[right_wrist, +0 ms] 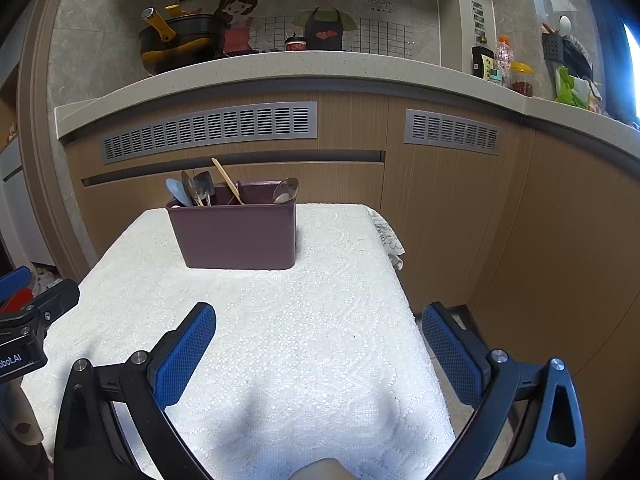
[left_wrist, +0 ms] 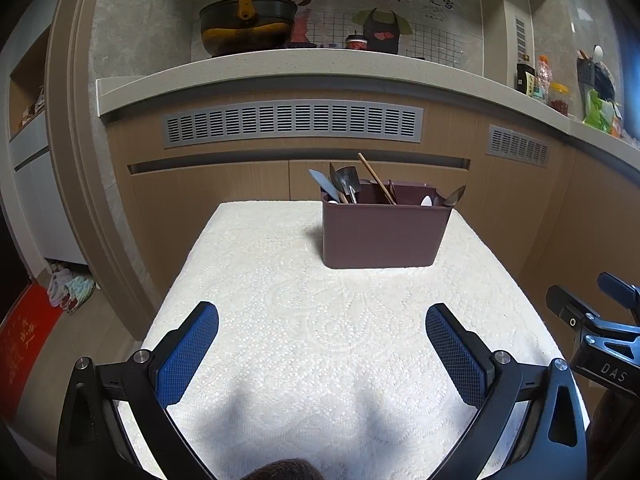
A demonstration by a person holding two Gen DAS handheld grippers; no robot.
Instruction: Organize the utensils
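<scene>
We see both grippers, left gripper (left_wrist: pixel 322 322) and right gripper (right_wrist: pixel 319 322), spread apart, empty; spoons (right_wrist: pixel 192 192) upper left in caddy (right_wrist: pixel 236 236) look stiff, slick; pinch handles.

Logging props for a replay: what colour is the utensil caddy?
The utensil caddy is a muted plum brown; clearest in the right wrist view.

The table (left_wrist: pixel 280 340) wears a white lace cloth with swirling patterns. The utensil holder (left_wrist: pixel 382 236) is plain maroon. Each tool carries blue cross-hatched pads (right_wrist: pixel 184 356) on black frames. Behind, cabinets (right_wrist: pixel 460 220) are tan wood-grain with grey slotted vents (left_wrist: pixel 292 122) under a speckled beige counter (left_wrist: pixel 280 66).
</scene>
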